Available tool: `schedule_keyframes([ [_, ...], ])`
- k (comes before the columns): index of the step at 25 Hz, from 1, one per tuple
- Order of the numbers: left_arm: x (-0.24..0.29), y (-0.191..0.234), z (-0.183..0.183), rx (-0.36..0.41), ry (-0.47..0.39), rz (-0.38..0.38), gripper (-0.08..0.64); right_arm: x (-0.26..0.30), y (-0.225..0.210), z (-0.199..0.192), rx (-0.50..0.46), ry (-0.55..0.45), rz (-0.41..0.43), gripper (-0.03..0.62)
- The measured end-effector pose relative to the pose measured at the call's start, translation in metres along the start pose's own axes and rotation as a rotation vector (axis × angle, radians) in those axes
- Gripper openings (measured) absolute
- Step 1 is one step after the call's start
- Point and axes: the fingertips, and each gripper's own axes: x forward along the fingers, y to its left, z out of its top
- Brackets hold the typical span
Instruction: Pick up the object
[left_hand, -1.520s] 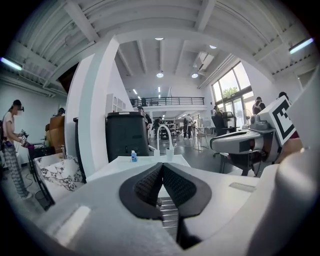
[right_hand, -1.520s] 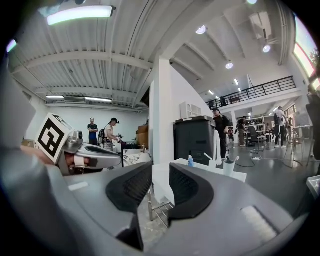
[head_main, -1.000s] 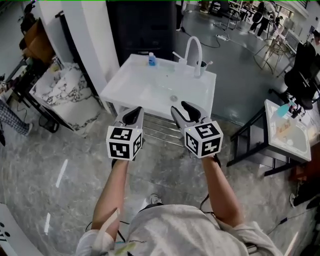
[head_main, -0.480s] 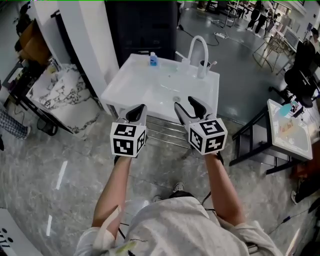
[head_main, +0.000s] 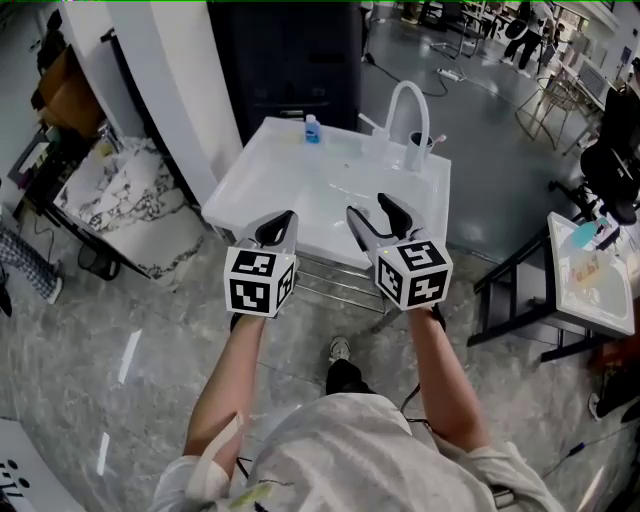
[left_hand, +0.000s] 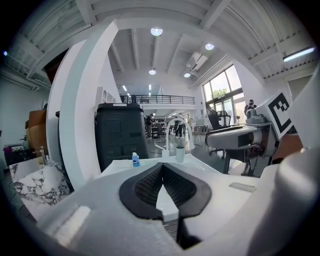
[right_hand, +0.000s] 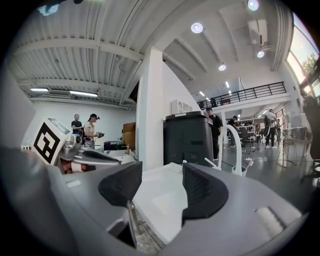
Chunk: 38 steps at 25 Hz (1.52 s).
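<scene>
Jaws of the left gripper (head_main: 278, 222) are pressed together. The right gripper (head_main: 370, 205) has just been opening, nothing inside, near the white sink (head_main: 290, 190).

Sitting on the back rim of the sink (head_main: 250, 190), toward its left: a bottle (head_main: 312, 129). Standing on that rim further right: a faucet (head_main: 407, 87), a cup (head_main: 420, 153) just beside it. Standing behind the sink: a cabinet (head_main: 290, 60). Hanging under the sink's front: a rack (head_main: 340, 285). Standing well off to the sink's right: a table (head_main: 590, 290).
</scene>
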Motion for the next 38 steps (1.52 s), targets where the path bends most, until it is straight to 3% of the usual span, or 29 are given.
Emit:
schedule_keyframes([
  [20,0.206,0.077,0.044,-0.006,0.033,0.004,0.0,0.178,-0.137,0.014,0.043,0.027,-0.006,0.253],
  [27,0.241,0.085,0.049,-0.01,0.048,0.017,0.0,0.205,-0.162,0.019,0.057,0.024,0.007,0.253],
  [38,0.254,0.099,0.051,-0.008,0.06,0.037,0.0,0.222,-0.169,0.016,0.062,0.037,0.03,0.261],
])
